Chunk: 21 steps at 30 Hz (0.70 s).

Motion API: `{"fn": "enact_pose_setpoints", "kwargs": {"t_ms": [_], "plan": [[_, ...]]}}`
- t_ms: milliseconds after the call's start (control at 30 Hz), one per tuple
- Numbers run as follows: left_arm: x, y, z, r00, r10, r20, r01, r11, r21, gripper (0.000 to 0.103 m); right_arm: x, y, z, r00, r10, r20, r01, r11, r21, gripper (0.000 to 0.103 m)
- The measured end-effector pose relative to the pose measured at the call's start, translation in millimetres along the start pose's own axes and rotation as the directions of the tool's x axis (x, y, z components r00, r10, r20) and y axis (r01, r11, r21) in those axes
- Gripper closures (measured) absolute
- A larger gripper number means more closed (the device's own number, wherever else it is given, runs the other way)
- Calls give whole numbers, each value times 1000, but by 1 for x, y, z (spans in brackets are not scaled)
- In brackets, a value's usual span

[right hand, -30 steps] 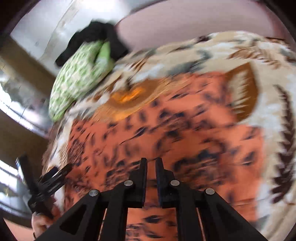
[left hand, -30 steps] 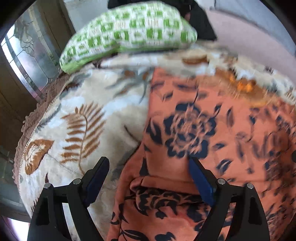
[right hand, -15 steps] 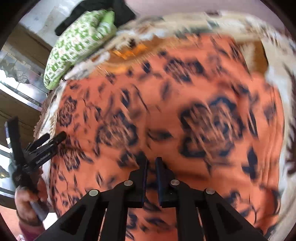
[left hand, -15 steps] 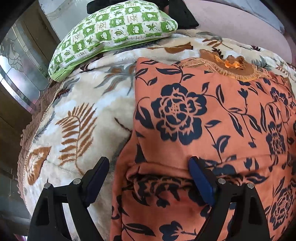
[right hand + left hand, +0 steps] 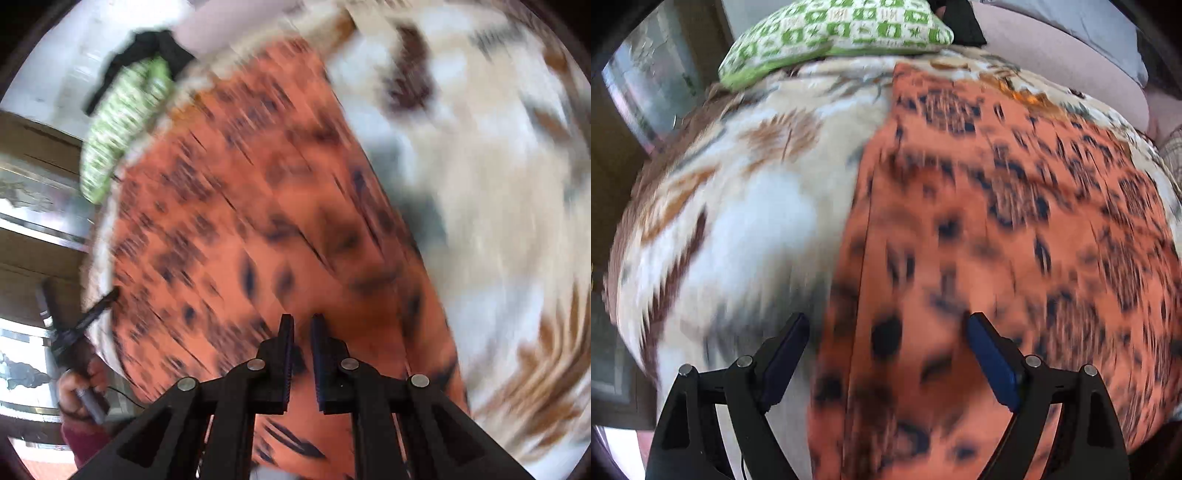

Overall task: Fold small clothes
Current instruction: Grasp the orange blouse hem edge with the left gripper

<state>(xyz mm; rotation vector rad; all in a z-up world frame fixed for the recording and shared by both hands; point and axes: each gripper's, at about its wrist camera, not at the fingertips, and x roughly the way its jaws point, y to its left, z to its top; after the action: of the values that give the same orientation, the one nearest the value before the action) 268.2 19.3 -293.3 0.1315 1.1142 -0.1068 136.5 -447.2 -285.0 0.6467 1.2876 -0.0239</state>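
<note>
An orange garment with dark blue flowers (image 5: 1015,221) lies spread on a cream leaf-print blanket (image 5: 746,206); both views are motion-blurred. My left gripper (image 5: 886,328) is open and empty, its jaws wide over the garment's left edge near the front. My right gripper (image 5: 302,328) is shut with a thin gap, nothing visibly between the jaws, hovering over the garment (image 5: 240,229) near its right edge. The left gripper also shows at the far left of the right wrist view (image 5: 88,317), held in a hand.
A green-and-white checked pillow (image 5: 842,33) lies at the head of the bed, dark cloth (image 5: 960,22) behind it. A pink wall or headboard (image 5: 1052,62) is at the back right. A window (image 5: 650,85) and wooden frame stand to the left.
Both grippers have swung fast; both views are now blurred. The left gripper moved along the garment's left edge. The right gripper turned to the right, so more blanket shows. Jaws unchanged.
</note>
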Motion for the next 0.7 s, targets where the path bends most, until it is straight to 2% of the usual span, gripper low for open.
{"fn": "enact_pose_setpoints", "kwargs": {"t_ms": [67, 167, 233, 333, 433, 533, 600, 700], "plan": [[-6, 8, -23, 999, -32, -23, 31, 999, -28, 15, -5, 0, -13, 998, 15, 65, -13, 1000, -18, 91], [-20, 25, -47, 999, -44, -27, 42, 996, -76, 15, -15, 1, -23, 998, 55, 37, -54, 998, -12, 91], [-27, 41, -62, 998, -50, -38, 45, 992, -118, 15, -30, 2, -28, 995, 65, 71, -64, 998, -27, 91], [-33, 68, -75, 994, -76, -77, 59, 977, -203, 15, -57, -2, -35, 987, 91, 134, -85, 995, -52, 91], [-42, 85, -80, 991, -104, -84, 77, 959, -274, 15, -74, -11, -33, 982, 106, 156, -103, 994, -27, 91], [-41, 83, -81, 990, -90, -113, 60, 968, -245, 15, -85, -21, -31, 981, 79, 177, -79, 997, -5, 91], [-37, 78, -81, 988, -82, -134, 49, 972, -230, 15, -92, -29, -30, 980, 95, 173, -98, 995, 7, 91], [-23, 67, -76, 979, -112, -168, 72, 970, -231, 15, -95, -43, -31, 983, 102, 153, -106, 994, 24, 91]]}}
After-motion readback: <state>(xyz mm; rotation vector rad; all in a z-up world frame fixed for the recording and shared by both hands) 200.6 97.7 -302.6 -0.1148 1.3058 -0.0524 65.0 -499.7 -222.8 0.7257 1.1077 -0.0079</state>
